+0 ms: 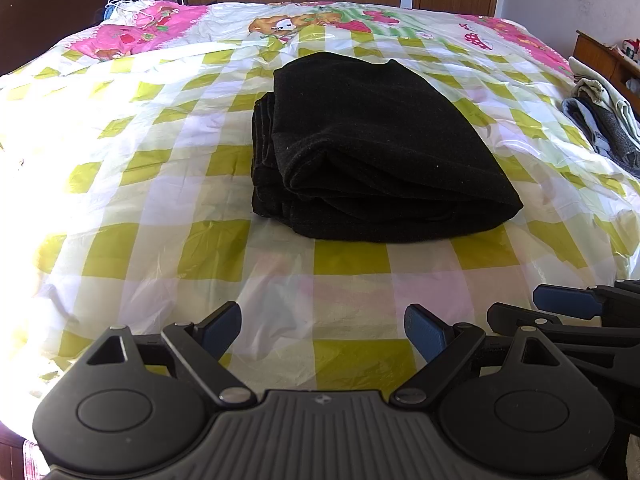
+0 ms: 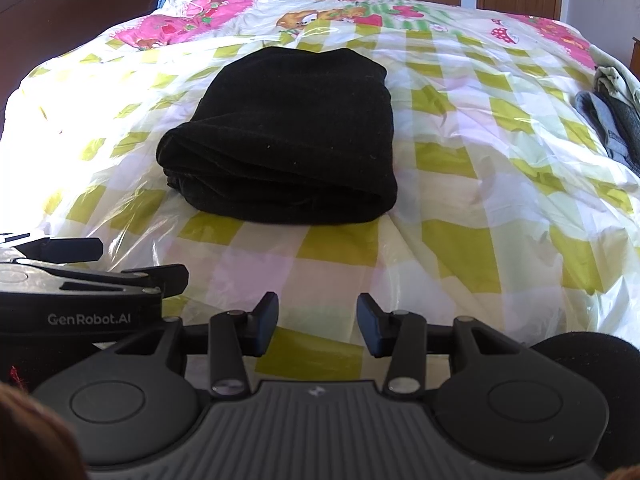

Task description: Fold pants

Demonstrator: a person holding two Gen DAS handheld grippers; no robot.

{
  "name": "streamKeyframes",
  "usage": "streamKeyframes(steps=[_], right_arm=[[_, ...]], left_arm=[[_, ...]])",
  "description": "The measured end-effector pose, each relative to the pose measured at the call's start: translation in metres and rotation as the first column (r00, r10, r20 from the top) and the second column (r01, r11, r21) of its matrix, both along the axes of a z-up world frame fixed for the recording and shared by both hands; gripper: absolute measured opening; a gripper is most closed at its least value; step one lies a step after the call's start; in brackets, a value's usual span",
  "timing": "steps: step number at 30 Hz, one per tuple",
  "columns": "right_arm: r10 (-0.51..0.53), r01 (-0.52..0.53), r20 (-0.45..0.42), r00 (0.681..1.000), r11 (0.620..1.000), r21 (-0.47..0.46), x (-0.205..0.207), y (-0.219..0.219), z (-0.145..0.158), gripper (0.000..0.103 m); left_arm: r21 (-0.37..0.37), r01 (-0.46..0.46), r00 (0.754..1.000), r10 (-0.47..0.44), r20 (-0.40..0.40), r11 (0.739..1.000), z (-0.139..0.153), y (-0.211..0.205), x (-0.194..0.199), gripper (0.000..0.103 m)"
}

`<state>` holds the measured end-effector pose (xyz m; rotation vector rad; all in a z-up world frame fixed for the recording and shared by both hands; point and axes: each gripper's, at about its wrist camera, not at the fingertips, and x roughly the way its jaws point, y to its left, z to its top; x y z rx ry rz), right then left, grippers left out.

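Left wrist view: black pants (image 1: 372,148) lie folded mid-bed on a slick plastic sheet (image 1: 160,264); left claw (image 1: 322,332) spread, empty. Right wrist view: right claw (image 2: 318,322) likewise spread, empty, well short; a nudge could slide the loose layers apart.

I see the bed (image 1: 168,184) filling most of both views, spread with a glossy cover of white and yellow-green checks and pink cartoon prints along the top edge. The folded black pants (image 1: 372,148) lie on it just above frame centre. A small heap of grey and pale clothes (image 1: 600,120) sits at the right edge.
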<state>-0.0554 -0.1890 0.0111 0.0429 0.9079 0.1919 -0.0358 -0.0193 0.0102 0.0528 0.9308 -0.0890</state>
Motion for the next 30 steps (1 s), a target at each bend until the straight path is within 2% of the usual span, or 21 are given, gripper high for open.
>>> streamKeyframes(steps=[30], right_arm=[[0.002,-0.002,-0.001,1.000,1.000,-0.003,0.0000,0.0007,-0.0006,0.043]], left_arm=[[0.007,0.000,1.000,0.000,0.009,1.000,0.0018,-0.0017,-0.0014,0.098]])
